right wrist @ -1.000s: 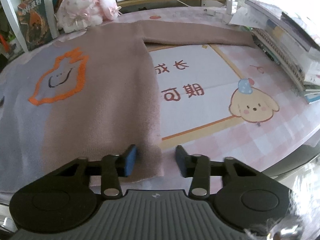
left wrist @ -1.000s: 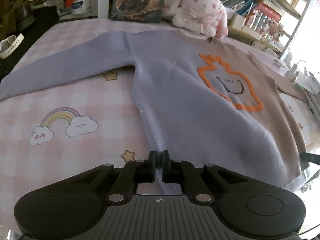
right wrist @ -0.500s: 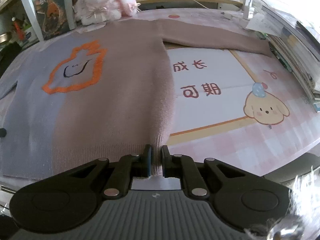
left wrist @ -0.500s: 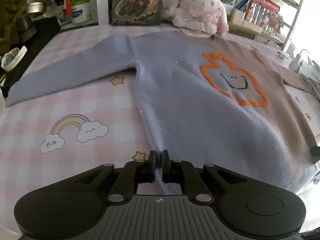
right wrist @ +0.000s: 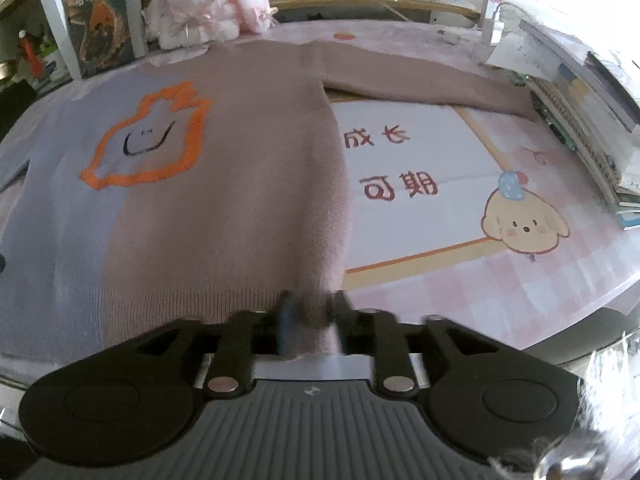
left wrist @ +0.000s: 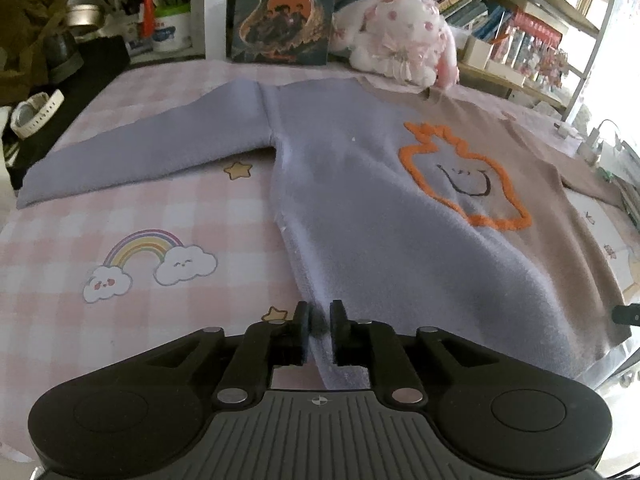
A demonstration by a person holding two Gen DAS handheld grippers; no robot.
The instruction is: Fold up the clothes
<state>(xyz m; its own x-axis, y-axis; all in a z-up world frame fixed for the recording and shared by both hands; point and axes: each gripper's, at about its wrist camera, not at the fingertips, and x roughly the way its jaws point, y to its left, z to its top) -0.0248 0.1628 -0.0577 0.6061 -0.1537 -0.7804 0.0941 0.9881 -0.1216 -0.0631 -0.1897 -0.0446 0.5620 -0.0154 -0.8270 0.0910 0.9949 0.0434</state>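
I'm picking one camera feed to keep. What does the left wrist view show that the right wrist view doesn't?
Left only: the lilac sleeve, the rainbow print, a wristwatch. Right only: the brown sleeve, the puppy print, stacked books. Both: the sweater with its orange outline, the plush toy, and tongs closed on the hem.

The sweater (left wrist: 360, 208) lay flat on the table (left wrist: 132, 208), its hem at the near edge, its sleeves spread toward the left and right edges. Behind its collar, at the far edge, sat a plush toy (left wrist: 396, 48), with a book (left wrist: 284, 12) standing to its left.
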